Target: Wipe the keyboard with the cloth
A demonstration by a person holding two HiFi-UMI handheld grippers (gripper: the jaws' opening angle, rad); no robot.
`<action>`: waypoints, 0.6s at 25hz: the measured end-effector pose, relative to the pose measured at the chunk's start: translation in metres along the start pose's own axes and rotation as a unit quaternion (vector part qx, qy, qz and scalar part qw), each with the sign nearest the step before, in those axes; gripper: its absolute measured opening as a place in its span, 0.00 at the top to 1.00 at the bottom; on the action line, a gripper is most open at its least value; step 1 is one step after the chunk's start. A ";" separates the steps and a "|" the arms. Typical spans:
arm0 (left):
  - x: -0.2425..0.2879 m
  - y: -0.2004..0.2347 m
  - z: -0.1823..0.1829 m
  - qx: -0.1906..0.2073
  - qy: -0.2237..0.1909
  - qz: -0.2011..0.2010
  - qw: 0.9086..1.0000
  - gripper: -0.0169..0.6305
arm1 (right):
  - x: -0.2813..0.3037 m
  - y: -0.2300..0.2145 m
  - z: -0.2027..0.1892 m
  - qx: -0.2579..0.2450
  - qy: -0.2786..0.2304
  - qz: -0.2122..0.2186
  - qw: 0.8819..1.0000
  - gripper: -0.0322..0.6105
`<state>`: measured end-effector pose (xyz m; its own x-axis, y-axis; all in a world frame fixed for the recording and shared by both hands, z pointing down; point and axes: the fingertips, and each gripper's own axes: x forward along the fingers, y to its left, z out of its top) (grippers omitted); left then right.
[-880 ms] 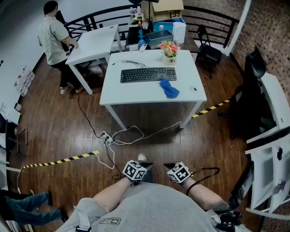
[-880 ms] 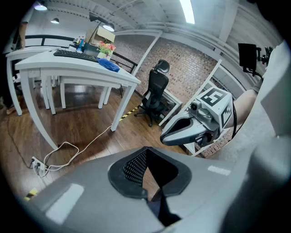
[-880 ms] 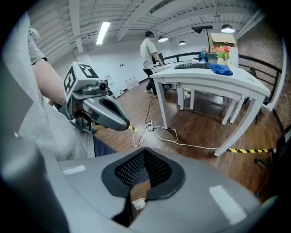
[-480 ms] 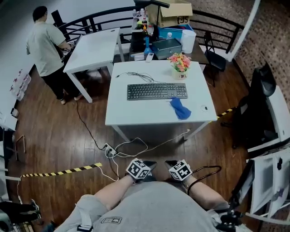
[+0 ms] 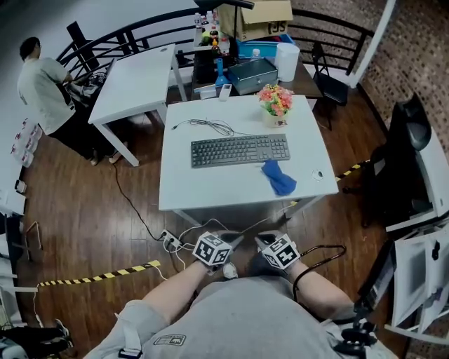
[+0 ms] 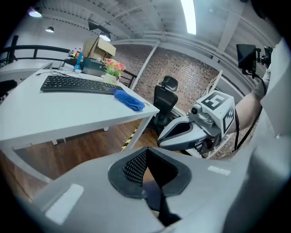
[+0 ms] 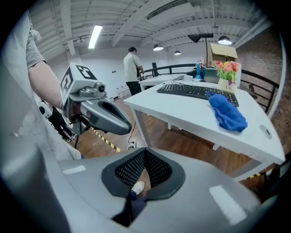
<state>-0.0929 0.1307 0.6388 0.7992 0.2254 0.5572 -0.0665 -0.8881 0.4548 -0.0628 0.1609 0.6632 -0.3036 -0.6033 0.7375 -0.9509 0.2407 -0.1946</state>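
- Left gripper (image 5: 226, 247) and right gripper (image 5: 268, 245): jaws closed together, nothing held.
- Crumpled blue cloth (image 5: 280, 178) is found on white tabletop (image 5: 200, 191), just beside black keyboard (image 5: 240, 150).
- Jaws to be opened before cloth is reached.

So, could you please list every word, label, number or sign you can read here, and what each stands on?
No text reads clearly enough to quote.
Brown cardboard box: dark print on its side, too blurred to read.
Black keyboard: key legends too small.
Small patch on the person's grey shirt: too small.
Yellow-and-black floor tape: stripes only, no words.
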 end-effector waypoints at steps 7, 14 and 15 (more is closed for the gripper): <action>0.037 0.040 0.081 0.006 -0.031 0.027 0.999 0.99 | -0.006 -0.088 0.066 -0.055 -0.040 -0.045 0.997 0.94; 0.096 0.077 0.156 0.022 -0.031 0.064 0.997 0.99 | -0.011 -0.190 0.110 -0.116 -0.039 -0.089 0.989 0.76; 0.104 0.080 0.162 0.022 -0.028 0.069 0.997 0.99 | -0.011 -0.201 0.110 -0.120 -0.034 -0.094 0.988 0.74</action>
<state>0.0813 0.0183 0.6207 0.8170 0.0787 0.5712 -0.1519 -0.9263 0.3449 0.1249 0.0352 0.6232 -0.1348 -0.7015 0.6998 -0.9516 0.2884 0.1059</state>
